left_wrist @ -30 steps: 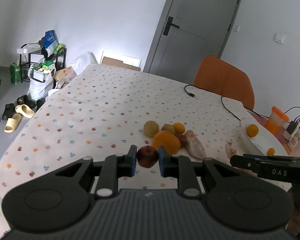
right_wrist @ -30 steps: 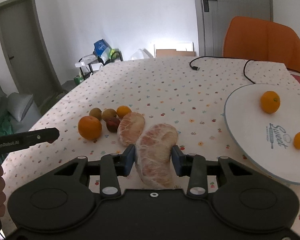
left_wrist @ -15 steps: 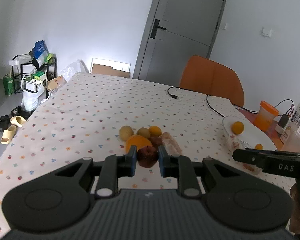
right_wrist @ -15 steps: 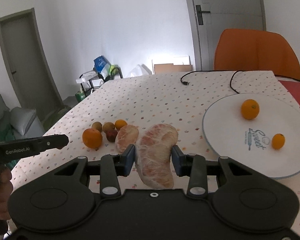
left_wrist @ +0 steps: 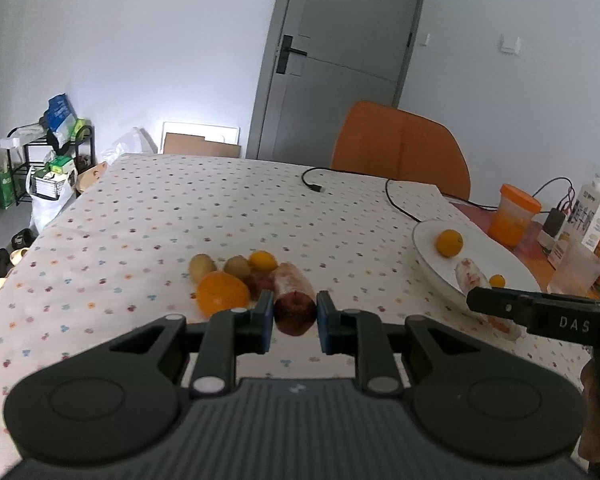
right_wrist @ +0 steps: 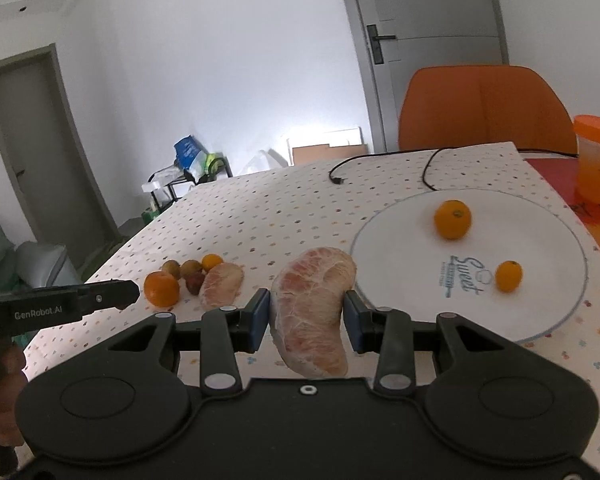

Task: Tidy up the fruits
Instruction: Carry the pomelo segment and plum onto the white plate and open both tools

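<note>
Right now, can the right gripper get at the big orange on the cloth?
Probably not: the right gripper is shut on a pomelo segment, so it has no free grip. The big orange sits off left, near the left gripper.

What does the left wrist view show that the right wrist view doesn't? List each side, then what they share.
Left wrist only: the left gripper shut on a dark red apple, a milk carton, a clear cup.

Right wrist only: a second door, a grey sofa, the plate's "Sweet" print.

Both: the plate with two oranges, the fruit pile, the pomelo piece in the right gripper, the cable, the orange chair.
</note>
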A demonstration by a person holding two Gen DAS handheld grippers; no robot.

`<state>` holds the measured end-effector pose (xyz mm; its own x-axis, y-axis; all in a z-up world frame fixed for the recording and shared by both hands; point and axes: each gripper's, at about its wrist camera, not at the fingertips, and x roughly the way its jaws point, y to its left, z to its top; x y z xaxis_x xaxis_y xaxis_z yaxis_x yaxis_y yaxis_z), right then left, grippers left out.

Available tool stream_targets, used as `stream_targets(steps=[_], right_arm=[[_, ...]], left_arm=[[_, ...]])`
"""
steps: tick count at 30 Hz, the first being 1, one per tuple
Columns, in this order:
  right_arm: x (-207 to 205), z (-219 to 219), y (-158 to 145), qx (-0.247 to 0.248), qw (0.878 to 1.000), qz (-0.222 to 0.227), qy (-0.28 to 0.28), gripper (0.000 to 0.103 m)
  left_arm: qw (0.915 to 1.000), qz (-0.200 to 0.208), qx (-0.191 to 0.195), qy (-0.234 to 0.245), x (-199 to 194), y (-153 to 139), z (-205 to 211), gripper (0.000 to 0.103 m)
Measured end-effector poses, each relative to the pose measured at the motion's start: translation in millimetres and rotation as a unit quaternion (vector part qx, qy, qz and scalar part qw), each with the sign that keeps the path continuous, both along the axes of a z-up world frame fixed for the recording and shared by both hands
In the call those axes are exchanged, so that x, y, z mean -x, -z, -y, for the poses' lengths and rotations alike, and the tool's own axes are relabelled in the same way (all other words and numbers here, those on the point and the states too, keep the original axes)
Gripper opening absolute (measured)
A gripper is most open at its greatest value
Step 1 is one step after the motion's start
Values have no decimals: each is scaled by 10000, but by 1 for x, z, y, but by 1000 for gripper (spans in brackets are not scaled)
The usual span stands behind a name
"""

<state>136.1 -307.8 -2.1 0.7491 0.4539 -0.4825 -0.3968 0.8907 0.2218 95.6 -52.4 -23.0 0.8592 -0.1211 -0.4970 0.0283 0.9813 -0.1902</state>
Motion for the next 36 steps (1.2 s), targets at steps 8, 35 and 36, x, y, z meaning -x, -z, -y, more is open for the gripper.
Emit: stream_targets(steps=[8, 35, 36], right_arm=[[0, 26, 3, -120, 9996, 29, 268, 38], [-27, 95, 11, -357, 9930, 171, 1117, 38], [-29, 94, 11, -378, 9932, 182, 1085, 38]], left_arm=[[9998, -8, -15, 214, -12, -1, 23, 21], [9933, 98, -270, 1120, -76, -7, 121, 21], [9933, 105, -231, 1129, -79, -6, 124, 21]])
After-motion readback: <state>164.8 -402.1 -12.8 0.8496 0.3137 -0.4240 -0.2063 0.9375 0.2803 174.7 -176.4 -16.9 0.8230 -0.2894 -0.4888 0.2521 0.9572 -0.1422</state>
